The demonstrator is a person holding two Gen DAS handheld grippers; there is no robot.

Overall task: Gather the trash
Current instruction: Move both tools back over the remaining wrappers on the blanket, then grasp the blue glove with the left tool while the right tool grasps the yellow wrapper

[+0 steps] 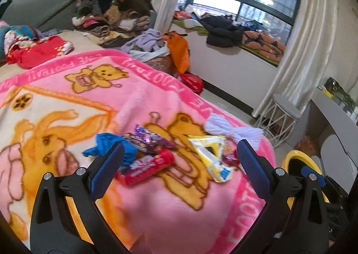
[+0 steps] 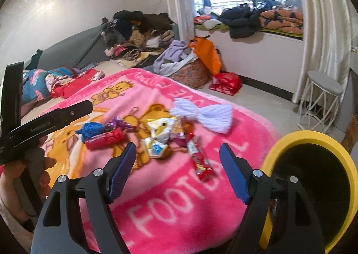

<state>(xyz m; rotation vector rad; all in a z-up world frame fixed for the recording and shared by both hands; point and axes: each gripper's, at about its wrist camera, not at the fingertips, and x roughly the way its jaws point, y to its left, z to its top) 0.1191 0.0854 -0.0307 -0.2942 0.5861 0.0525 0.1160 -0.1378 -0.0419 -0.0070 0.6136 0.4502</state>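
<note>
Jaws of both grippers stand apart and empty: left gripper (image 1: pixel 180 160), right gripper (image 2: pixel 177 172). Neither touches anything. Trash lies in a loose cluster on the pink blanket (image 1: pixel 156 204) of the bed: red wrapper (image 1: pixel 145 167), blue scrap (image 1: pixel 104 145), purple wrapper (image 1: pixel 148 136), white-and-yellow packet (image 1: pixel 212 153), red stick wrapper (image 2: pixel 200 163). Yellow-rimmed bin (image 2: pixel 311 139) sits at the bed's right edge; its inside looks dark, contents not discernible. Judgement: collection barely begun, all visible pieces remain to be picked.
</note>
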